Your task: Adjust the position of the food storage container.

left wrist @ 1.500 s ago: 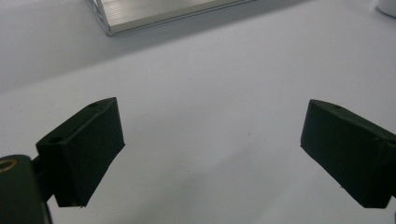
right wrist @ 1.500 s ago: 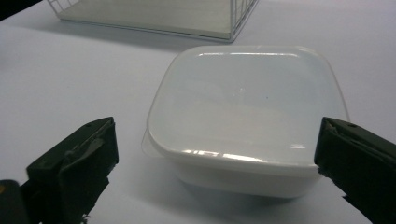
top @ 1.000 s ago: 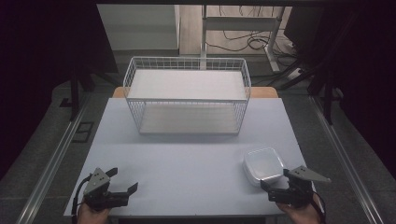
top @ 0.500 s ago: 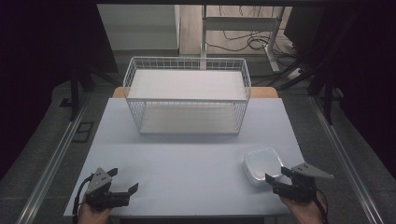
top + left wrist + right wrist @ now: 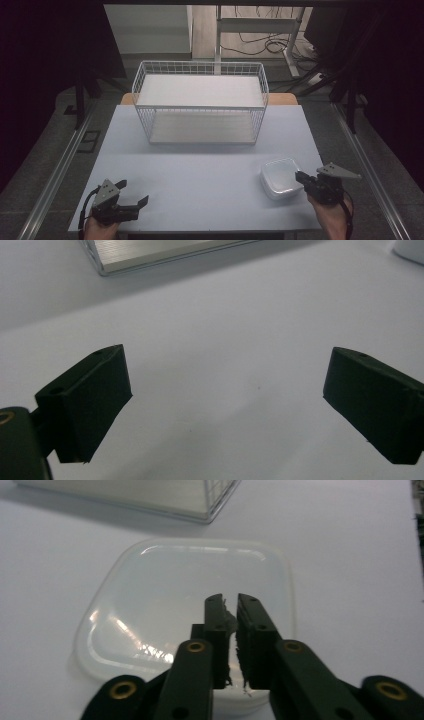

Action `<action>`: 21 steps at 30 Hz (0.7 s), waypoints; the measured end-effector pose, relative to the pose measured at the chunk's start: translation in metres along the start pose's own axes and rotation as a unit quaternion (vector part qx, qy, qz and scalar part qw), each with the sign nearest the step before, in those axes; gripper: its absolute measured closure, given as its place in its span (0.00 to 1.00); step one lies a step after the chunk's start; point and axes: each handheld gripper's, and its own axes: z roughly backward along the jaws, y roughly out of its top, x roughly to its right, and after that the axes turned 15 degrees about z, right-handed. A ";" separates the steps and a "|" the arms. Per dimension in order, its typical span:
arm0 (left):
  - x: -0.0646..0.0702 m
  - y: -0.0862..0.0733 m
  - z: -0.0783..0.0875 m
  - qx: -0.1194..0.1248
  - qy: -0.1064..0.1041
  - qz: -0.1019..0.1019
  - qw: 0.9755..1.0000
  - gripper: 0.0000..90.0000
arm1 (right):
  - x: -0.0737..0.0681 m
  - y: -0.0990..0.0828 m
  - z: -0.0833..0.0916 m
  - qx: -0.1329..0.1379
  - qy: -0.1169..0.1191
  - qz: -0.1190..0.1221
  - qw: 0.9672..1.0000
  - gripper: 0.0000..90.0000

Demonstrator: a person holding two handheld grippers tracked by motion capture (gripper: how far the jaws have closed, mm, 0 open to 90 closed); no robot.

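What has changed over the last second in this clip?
The right gripper has moved in toward the clear square plastic container, and its jaws have just been closing; they now pinch the container's near rim, as the right gripper view shows. The container itself looks nudged slightly left. The left gripper with open jaws, the white wire basket and the white table stayed as they were.

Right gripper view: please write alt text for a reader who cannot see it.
The right gripper has its black jaws clamped on the near rim of a clear plastic container, which sits on a white table. A corner of a wire basket is at the top.
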 end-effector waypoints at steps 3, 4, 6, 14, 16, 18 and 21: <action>0.001 0.000 -0.001 -0.005 0.000 -0.002 1.000 0.05 | 0.011 0.002 -0.005 -0.010 -0.011 -0.005 1.000 0.99; 0.001 0.000 -0.002 -0.006 0.001 -0.003 1.000 0.05 | 0.015 0.002 -0.007 -0.014 -0.013 -0.007 1.000 0.99; 0.001 0.000 -0.001 -0.005 0.001 -0.005 1.000 0.05 | 0.022 0.002 -0.010 -0.021 -0.028 -0.011 0.999 0.99; 0.000 -0.001 0.000 -0.002 0.003 -0.003 1.000 0.05 | 0.040 -0.012 -0.018 -0.038 -0.032 -0.044 0.998 0.99; 0.000 -0.001 0.000 -0.002 0.003 -0.004 1.000 0.05 | 0.039 -0.013 -0.021 -0.039 -0.022 -0.044 0.998 0.99; 0.000 -0.001 -0.001 -0.002 0.005 -0.005 1.000 0.05 | 0.037 -0.013 -0.022 -0.042 -0.019 -0.038 0.998 0.99; 0.000 0.000 0.000 -0.001 0.003 -0.005 1.000 0.05 | 0.035 -0.012 -0.023 -0.043 -0.018 -0.037 0.998 0.99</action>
